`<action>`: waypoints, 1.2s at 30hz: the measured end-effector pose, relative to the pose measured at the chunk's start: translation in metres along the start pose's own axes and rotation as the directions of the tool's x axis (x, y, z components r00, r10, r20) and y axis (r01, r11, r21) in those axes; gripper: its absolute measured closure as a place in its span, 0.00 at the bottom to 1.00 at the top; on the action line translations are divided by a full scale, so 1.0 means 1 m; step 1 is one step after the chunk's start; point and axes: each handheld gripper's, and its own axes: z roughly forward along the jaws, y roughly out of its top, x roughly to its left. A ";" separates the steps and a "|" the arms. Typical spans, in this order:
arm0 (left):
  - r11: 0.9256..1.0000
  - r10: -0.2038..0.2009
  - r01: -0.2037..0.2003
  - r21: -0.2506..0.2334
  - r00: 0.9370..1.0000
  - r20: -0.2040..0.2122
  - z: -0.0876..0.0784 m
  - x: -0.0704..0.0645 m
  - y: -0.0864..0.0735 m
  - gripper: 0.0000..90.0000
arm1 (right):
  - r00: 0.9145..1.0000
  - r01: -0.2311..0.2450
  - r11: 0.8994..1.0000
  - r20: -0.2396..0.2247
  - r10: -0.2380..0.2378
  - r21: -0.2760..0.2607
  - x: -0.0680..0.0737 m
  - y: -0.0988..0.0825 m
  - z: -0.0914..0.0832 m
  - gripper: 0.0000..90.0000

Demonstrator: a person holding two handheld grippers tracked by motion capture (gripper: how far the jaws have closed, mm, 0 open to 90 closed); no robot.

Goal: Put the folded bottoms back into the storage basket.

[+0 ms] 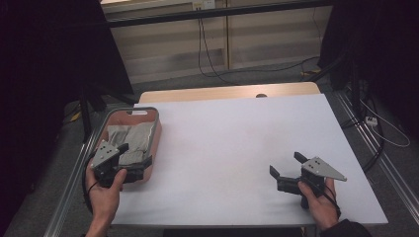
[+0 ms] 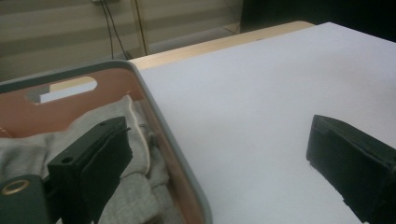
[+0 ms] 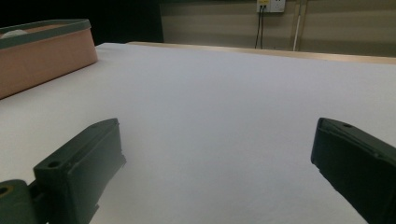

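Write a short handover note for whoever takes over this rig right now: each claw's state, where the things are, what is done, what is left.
Left claw: open, holding nothing, one jaw over the grey cloth, the other outside the basket.
Right claw: open, holding nothing, low over the bare white table.
Cloth lies crumpled inside the basket at the table's left edge.
Done: no grasp yet.
Left: probably close the left claw on the cloth and lift it out.

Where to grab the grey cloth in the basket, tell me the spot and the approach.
Take the grey cloth at the raised fold near its middle, coming straight down from above. The basket walls close it in on every side, so a sideways approach is probably blocked. The left gripper, jaws open, hangs over the basket's near end and seems best placed.
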 end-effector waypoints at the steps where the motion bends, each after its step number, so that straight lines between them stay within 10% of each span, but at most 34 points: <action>1: 1.000 0.002 -0.002 0.003 1.000 0.011 0.002 -0.002 0.000 0.07 | 1.000 0.000 1.000 0.000 0.000 0.000 0.000 0.000 0.000 0.02; 20: 1.000 -0.020 0.018 0.015 0.993 0.117 0.027 -0.032 0.008 0.04 | 1.000 -0.002 1.000 -0.005 0.002 -0.003 0.001 0.000 0.000 0.02; 36: 0.998 0.037 -0.046 0.046 0.985 0.169 0.061 -0.058 0.013 0.04 | 1.000 -0.001 1.000 -0.008 0.001 0.000 0.001 0.000 0.000 0.02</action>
